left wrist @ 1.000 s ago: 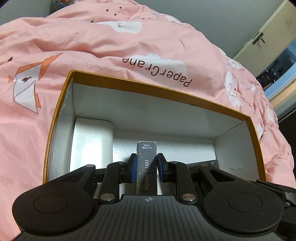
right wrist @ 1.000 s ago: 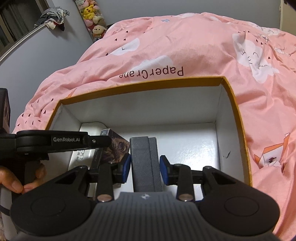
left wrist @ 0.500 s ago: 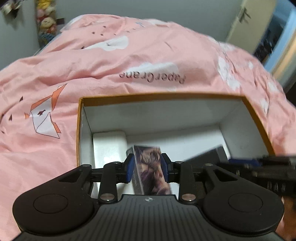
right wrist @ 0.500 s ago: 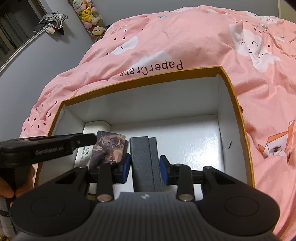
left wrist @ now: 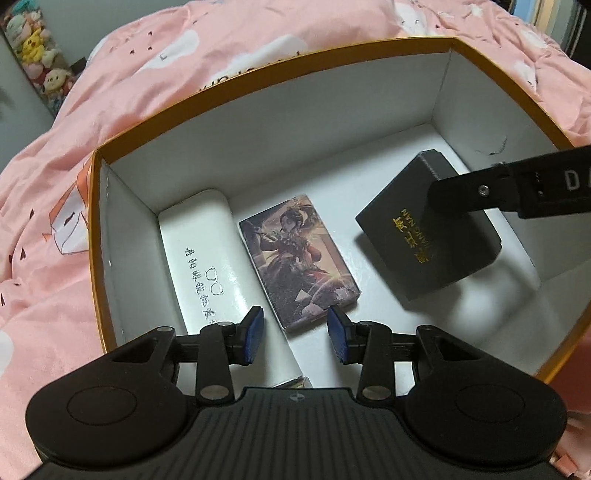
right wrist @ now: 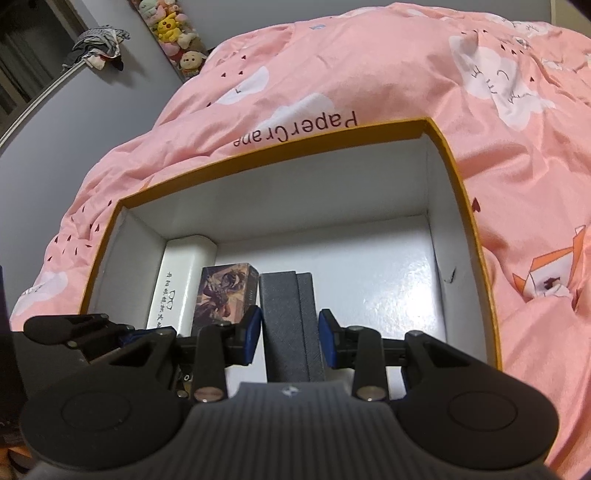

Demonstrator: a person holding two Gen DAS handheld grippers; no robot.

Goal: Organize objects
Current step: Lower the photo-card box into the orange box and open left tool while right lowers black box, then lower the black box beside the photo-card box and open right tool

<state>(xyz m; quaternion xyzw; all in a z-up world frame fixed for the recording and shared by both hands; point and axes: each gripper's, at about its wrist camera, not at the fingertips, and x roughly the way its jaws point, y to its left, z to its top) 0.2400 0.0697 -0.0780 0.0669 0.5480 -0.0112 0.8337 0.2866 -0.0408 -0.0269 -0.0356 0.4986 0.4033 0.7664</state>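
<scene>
An open white box with an orange rim (left wrist: 258, 79) sits on a pink bed cover. Inside lie a white glasses case (left wrist: 201, 254) at the left and an illustrated photo card pack (left wrist: 297, 258) flat beside it. My left gripper (left wrist: 295, 334) is open and empty just above the pack's near end. My right gripper (right wrist: 290, 338) is shut on a black box (right wrist: 286, 317) with gold lettering, held above the box floor at the right; it also shows in the left wrist view (left wrist: 428, 236). The pack (right wrist: 225, 290) and the case (right wrist: 183, 277) show in the right wrist view.
The pink "Paper Crane" duvet (right wrist: 369, 74) surrounds the box (right wrist: 295, 142) on all sides. Plush toys (right wrist: 173, 33) line the grey wall at the back left. The box floor's right part (right wrist: 388, 288) is bare white.
My left gripper has lowered into the box, opened and let go of the card pack, which now lies flat beside the white case. My right gripper still holds the black box.
</scene>
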